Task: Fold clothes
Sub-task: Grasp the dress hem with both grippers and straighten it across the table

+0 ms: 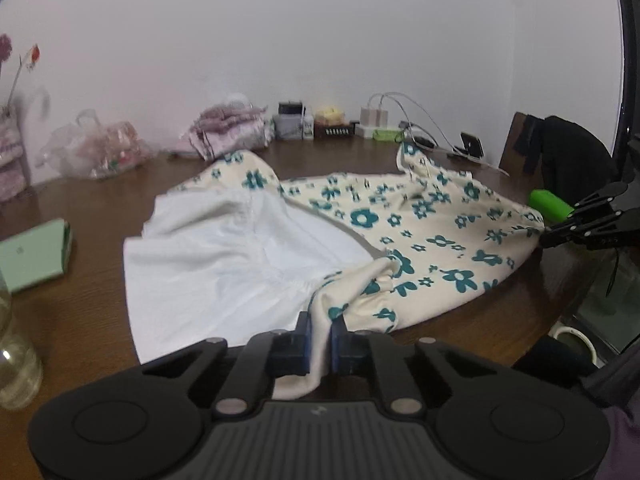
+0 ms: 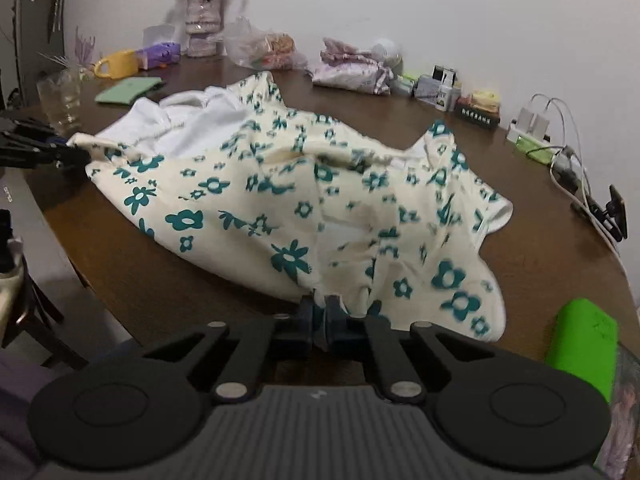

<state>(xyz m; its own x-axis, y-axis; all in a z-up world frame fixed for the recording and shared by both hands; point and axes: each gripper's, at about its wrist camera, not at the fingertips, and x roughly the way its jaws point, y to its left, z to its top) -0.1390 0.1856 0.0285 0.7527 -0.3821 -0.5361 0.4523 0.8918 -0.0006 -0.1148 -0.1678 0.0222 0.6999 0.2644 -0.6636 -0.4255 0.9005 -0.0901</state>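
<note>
A cream garment with teal flowers (image 1: 432,224) lies spread and rumpled on the brown table (image 1: 92,216), its white lining (image 1: 224,248) turned up on the left side. My left gripper (image 1: 320,344) is shut on the garment's near edge, cloth bunched between its blue pads. In the right wrist view the same garment (image 2: 248,196) fills the middle, and my right gripper (image 2: 319,320) is shut on a fold of its near hem. The right gripper (image 1: 560,232) also shows in the left wrist view, pinching the garment's right edge; the left gripper (image 2: 76,152) shows at the far left of the right view.
A green case (image 2: 584,344) lies near my right gripper. A mint-green box (image 1: 36,256), a glass jar (image 1: 16,368), plastic bags (image 1: 100,148), folded pink cloth (image 1: 228,128), chargers with cables (image 1: 384,120) and a vase of flowers (image 2: 202,20) line the table's back. A dark chair (image 1: 560,152) stands right.
</note>
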